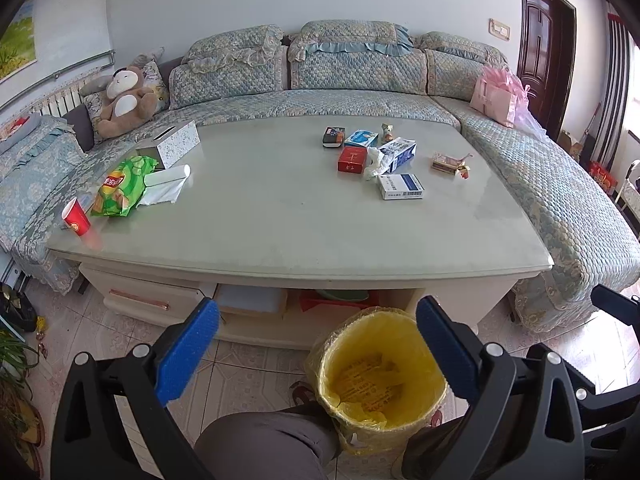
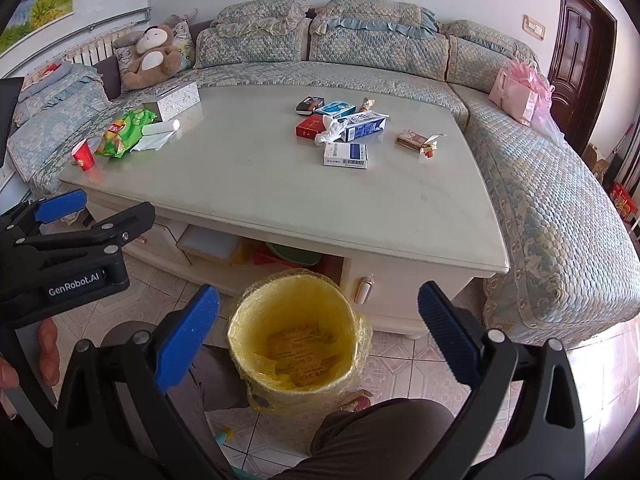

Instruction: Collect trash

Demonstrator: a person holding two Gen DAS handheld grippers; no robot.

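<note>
A bin with a yellow liner (image 1: 382,376) (image 2: 296,338) stands on the floor in front of the coffee table (image 1: 280,216) (image 2: 280,192), between a person's knees. On the table lie a green chip bag (image 1: 122,188) (image 2: 122,132), a red paper cup (image 1: 76,218) (image 2: 83,156), a crumpled tissue (image 1: 374,162) (image 2: 326,130) and several small boxes, among them a red box (image 1: 352,159) (image 2: 310,126) and a white-and-blue box (image 1: 401,187) (image 2: 345,155). My left gripper (image 1: 318,320) and my right gripper (image 2: 318,306) hover open above the bin, both with nothing in them.
A tissue box (image 1: 174,142) (image 2: 178,98) and a white roll (image 1: 168,178) (image 2: 160,128) sit at the table's left. A quilted corner sofa (image 1: 552,184) (image 2: 560,216) wraps around the table, with a plush toy (image 1: 124,100) and a pink bag (image 1: 498,96).
</note>
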